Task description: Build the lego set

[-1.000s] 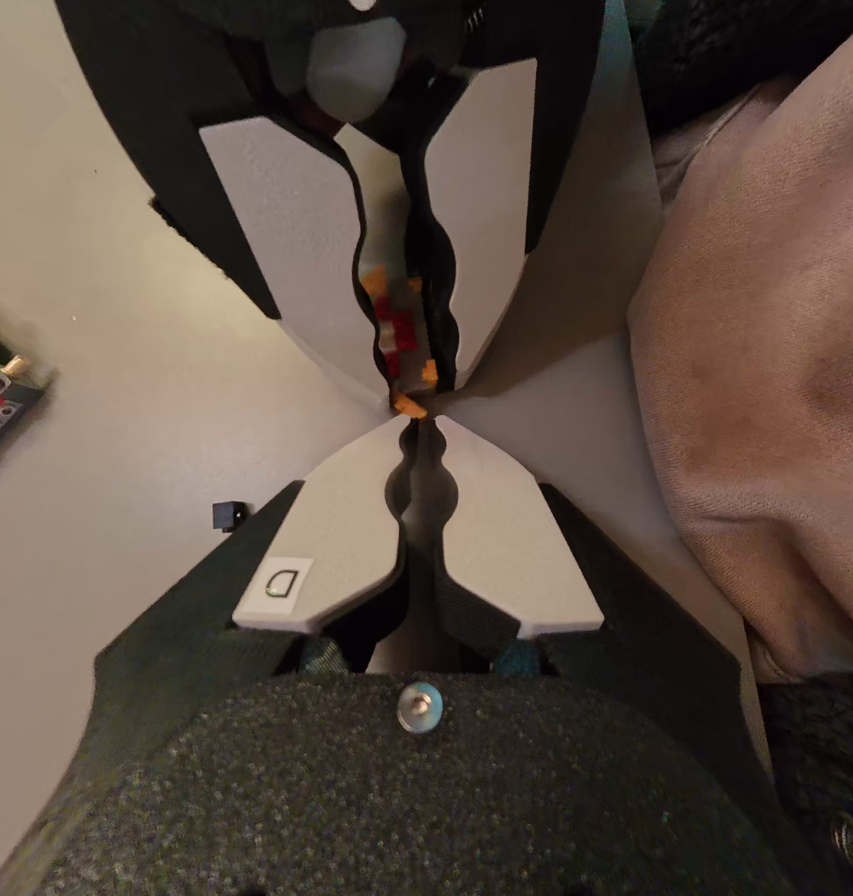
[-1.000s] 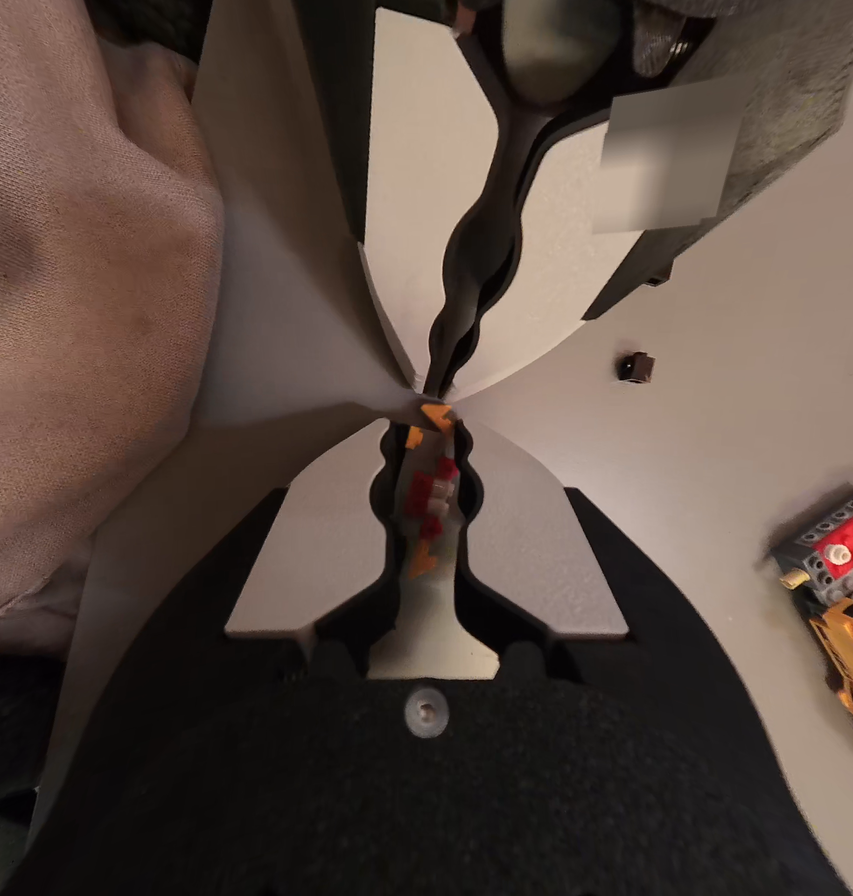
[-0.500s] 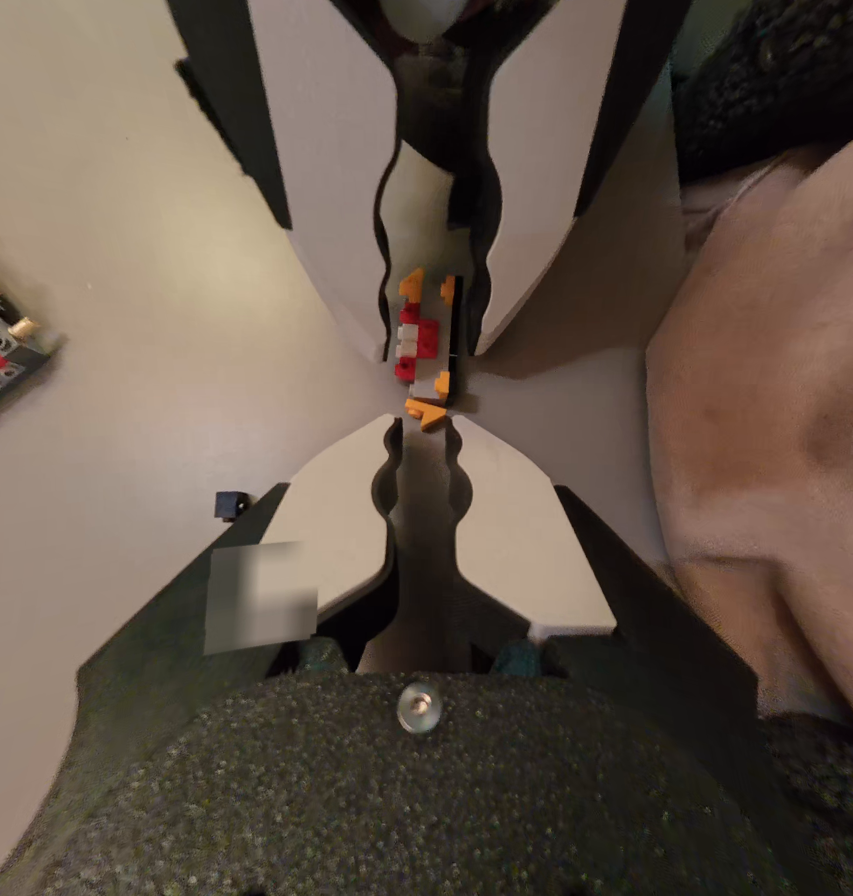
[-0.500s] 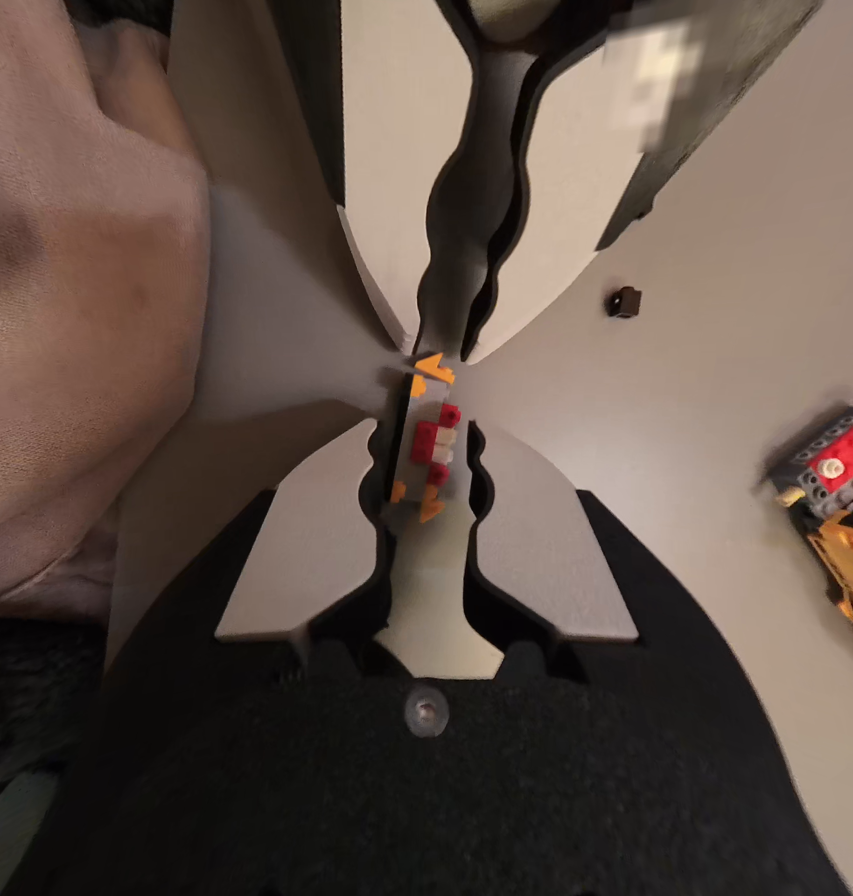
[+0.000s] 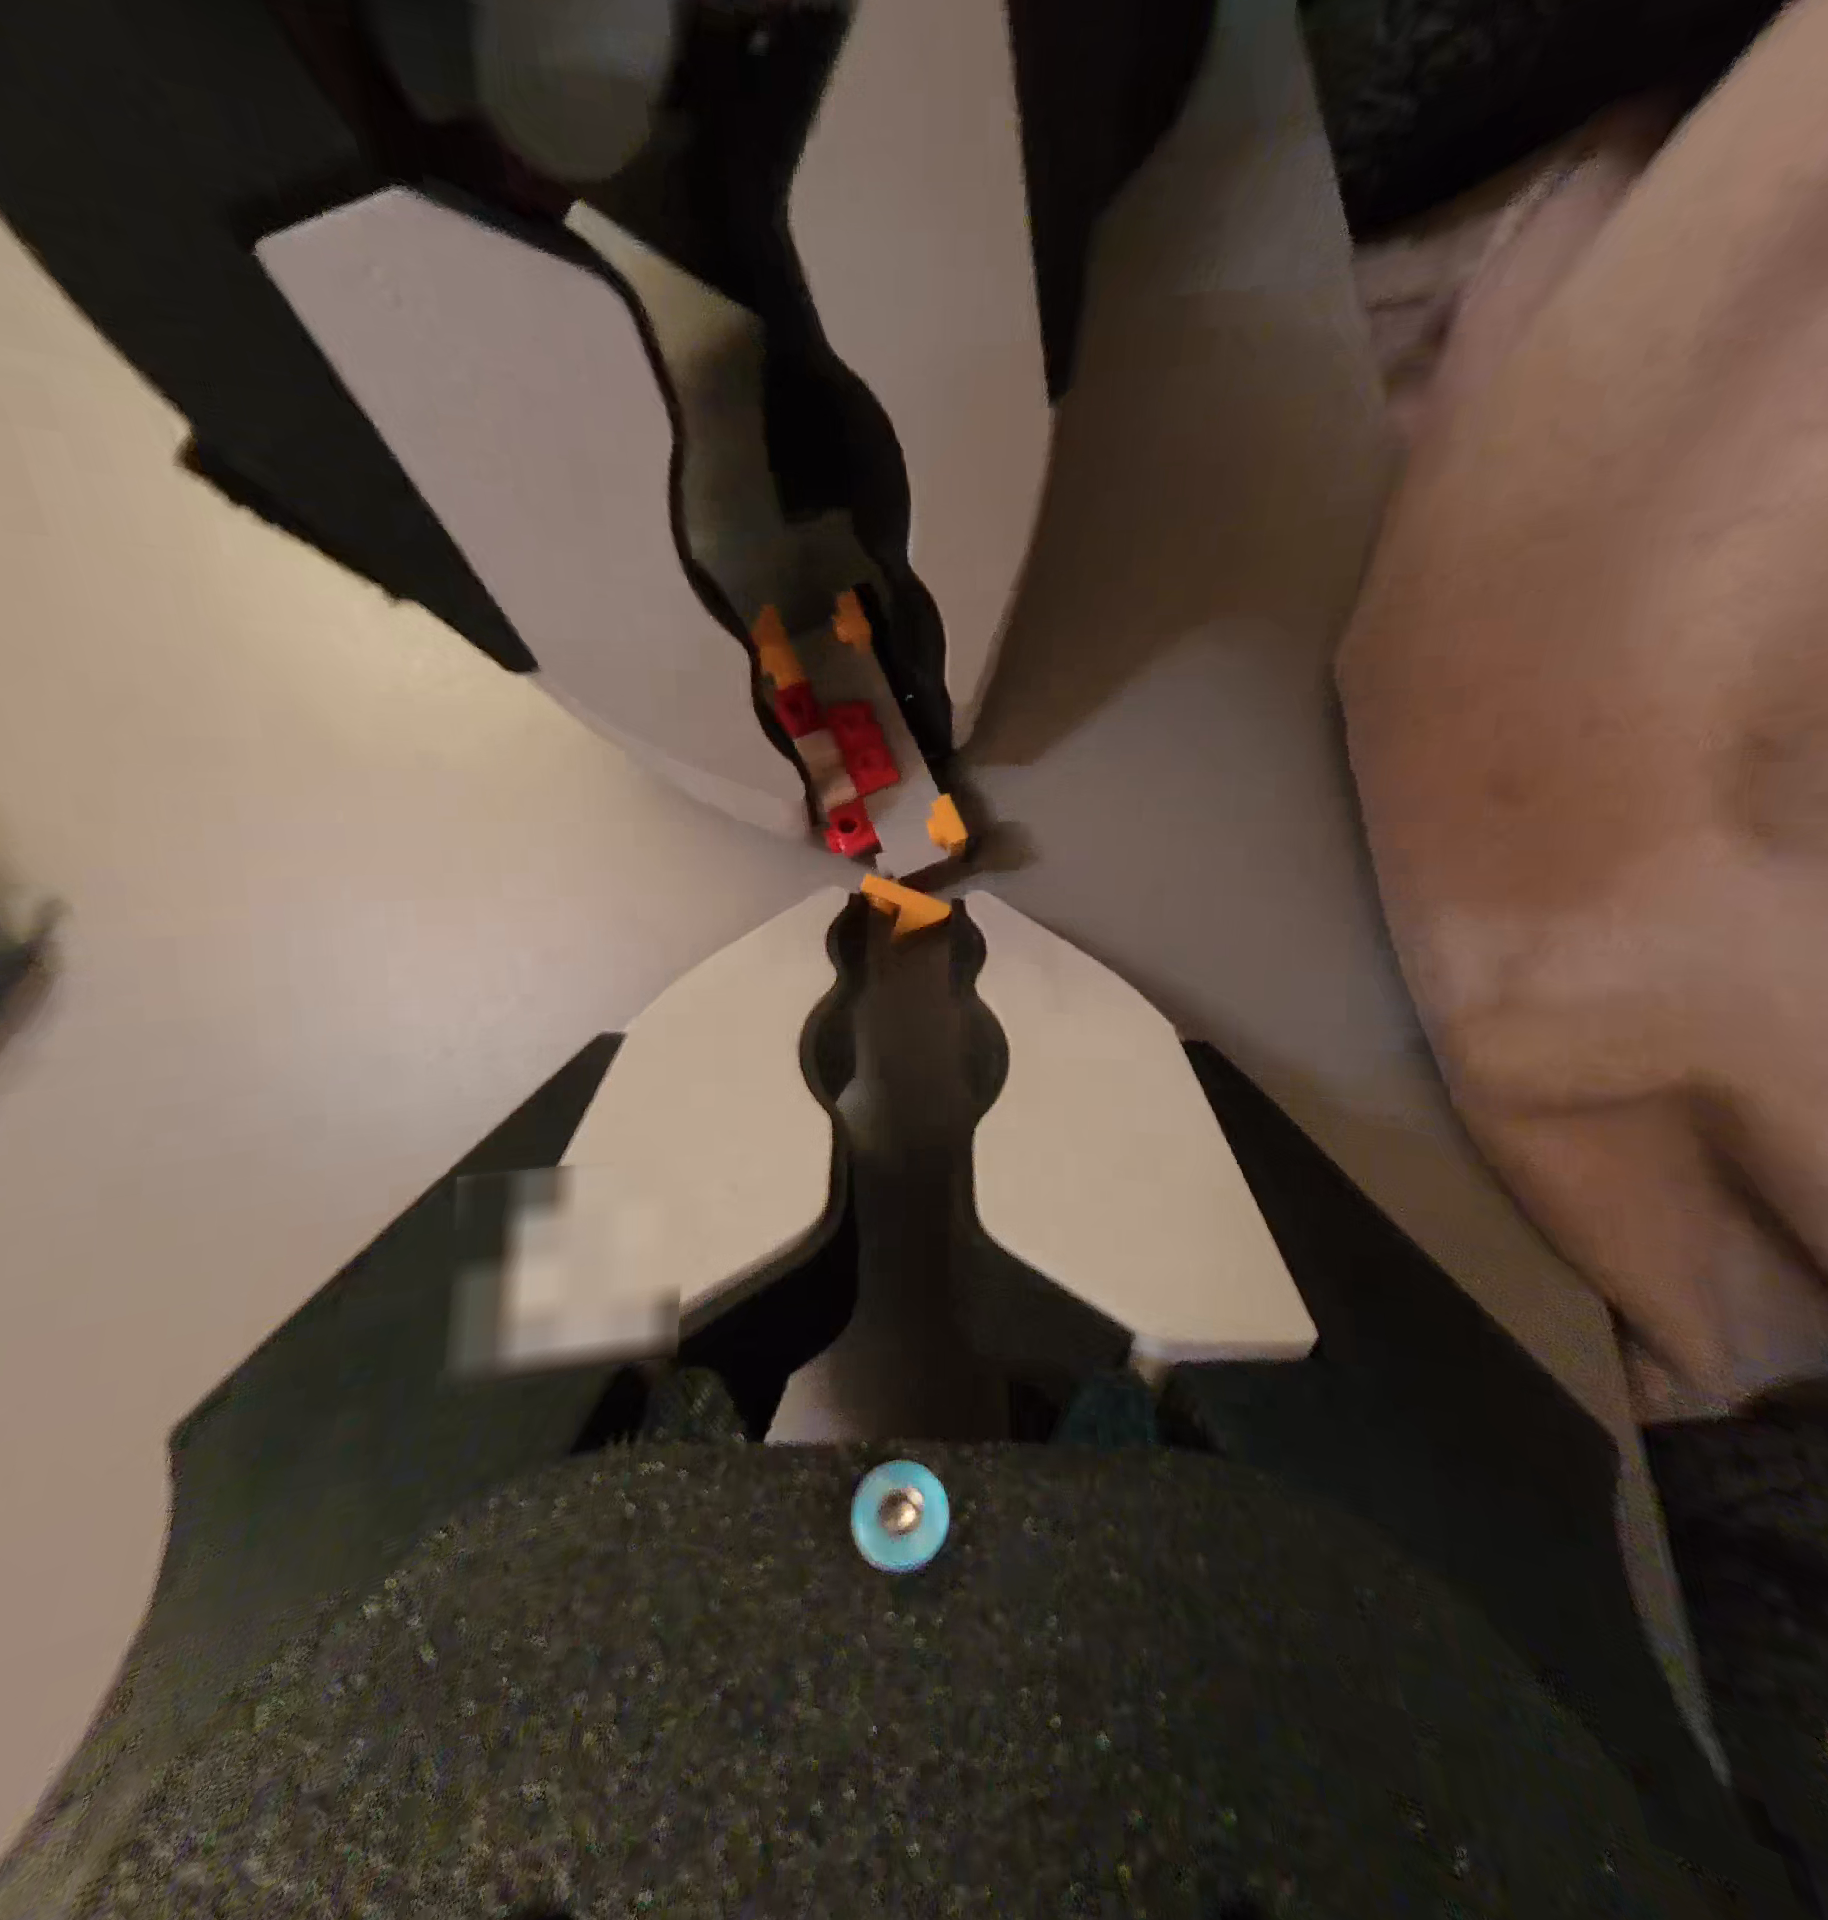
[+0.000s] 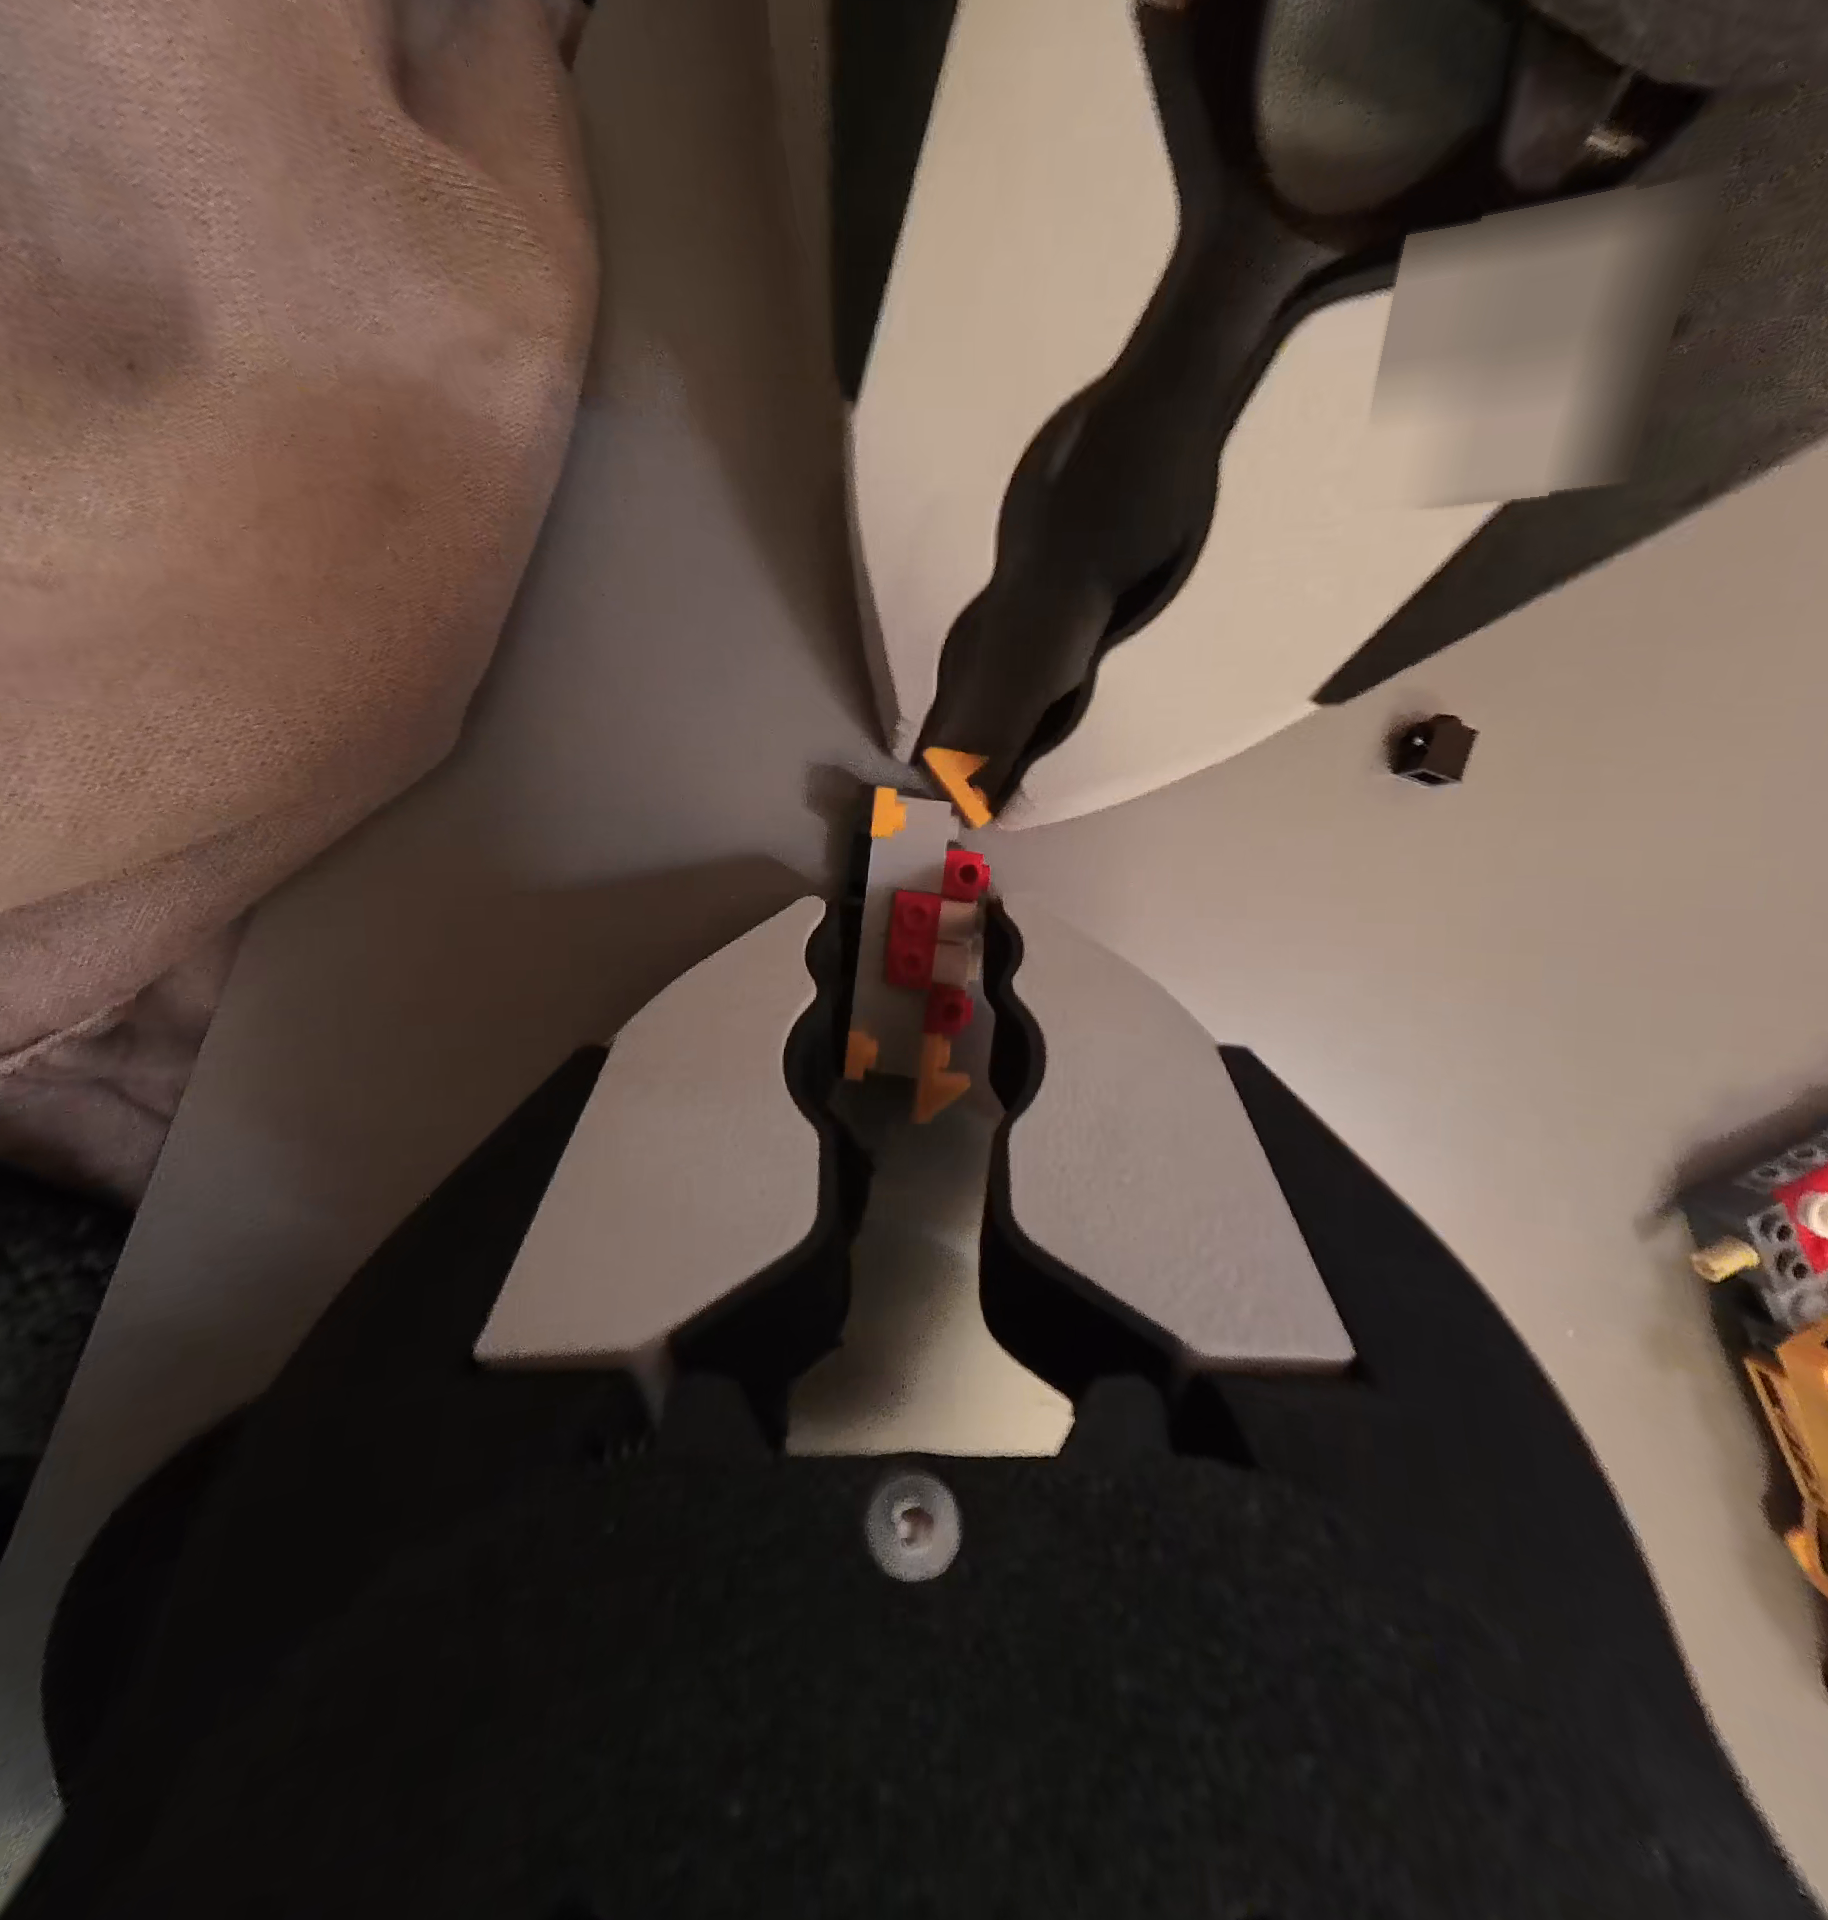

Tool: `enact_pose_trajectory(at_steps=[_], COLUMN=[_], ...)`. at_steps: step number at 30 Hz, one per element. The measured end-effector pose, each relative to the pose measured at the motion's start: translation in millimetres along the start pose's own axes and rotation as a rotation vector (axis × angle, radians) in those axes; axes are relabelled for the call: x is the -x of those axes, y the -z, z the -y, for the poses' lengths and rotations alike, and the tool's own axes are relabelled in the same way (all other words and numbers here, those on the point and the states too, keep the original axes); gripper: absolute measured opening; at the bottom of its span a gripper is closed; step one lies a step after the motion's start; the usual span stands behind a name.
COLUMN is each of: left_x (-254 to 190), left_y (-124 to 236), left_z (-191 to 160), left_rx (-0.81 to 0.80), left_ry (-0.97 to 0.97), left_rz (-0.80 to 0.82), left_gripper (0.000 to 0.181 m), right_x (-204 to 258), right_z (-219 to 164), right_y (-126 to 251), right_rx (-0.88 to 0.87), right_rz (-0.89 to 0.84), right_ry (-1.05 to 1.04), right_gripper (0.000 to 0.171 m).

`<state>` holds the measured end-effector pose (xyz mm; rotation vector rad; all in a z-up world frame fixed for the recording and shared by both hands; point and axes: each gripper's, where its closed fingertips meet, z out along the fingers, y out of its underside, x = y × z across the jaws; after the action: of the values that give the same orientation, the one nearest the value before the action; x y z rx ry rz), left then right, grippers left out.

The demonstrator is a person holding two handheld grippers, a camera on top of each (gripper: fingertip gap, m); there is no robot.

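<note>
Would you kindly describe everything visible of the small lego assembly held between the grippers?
The lego assembly is a narrow grey plate carrying red and pale studded bricks along one side and small orange pieces near its corners. It looks like plastic. The right gripper clamps its long edges; the left gripper holds an orange wedge at its free end.

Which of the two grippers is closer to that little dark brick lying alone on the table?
Left. The left gripper reaches in right beside the little dark brick; the right gripper sits farther off, holding the grey plate assembly.
</note>
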<state>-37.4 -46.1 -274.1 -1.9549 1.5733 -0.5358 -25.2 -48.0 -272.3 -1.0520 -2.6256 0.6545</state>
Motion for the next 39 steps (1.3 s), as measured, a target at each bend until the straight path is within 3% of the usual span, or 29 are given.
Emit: enact_pose_trajectory(at_steps=[7, 12, 24, 29, 33, 39], left_x=[-7.6, -8.8, -6.0, -4.6, -1.7, 3.9], left_y=[-0.2, 3.1, 11.9, 14.9, 11.6, 6.7], left_z=[1.3, -1.6, -11.2, -15.3, -10.4, -8.2], left_rx=[-0.034, -0.045, -0.048, 0.024, 0.014, 0.02], left_ry=[-0.175, -0.185, 0.01, 0.126, 0.26, 0.285], left_rz=[-0.182, -0.196, -0.019, 0.034, 0.11, 0.192], left_gripper=[0.014, 0.022, 0.029, 0.019, 0.024, 0.013], right_x=[6.5, 5.4, 2.8, -2.9, -4.1, -5.5], right_z=[3.3, 1.6, 2.5, 0.6, -1.3, -0.8], right_y=[-1.7, -1.2, -3.6, -1.6, -2.2, -3.0], right_rx=[-0.001, 0.0, -0.014, -0.01, -0.004, -0.006], right_rz=[0.047, 0.043, 0.033, -0.003, -0.013, -0.027], right_ry=[0.071, 0.066, 0.063, 0.037, 0.022, 0.017], right_gripper=[0.025, 0.025, 0.025, 0.025, 0.025, 0.025])
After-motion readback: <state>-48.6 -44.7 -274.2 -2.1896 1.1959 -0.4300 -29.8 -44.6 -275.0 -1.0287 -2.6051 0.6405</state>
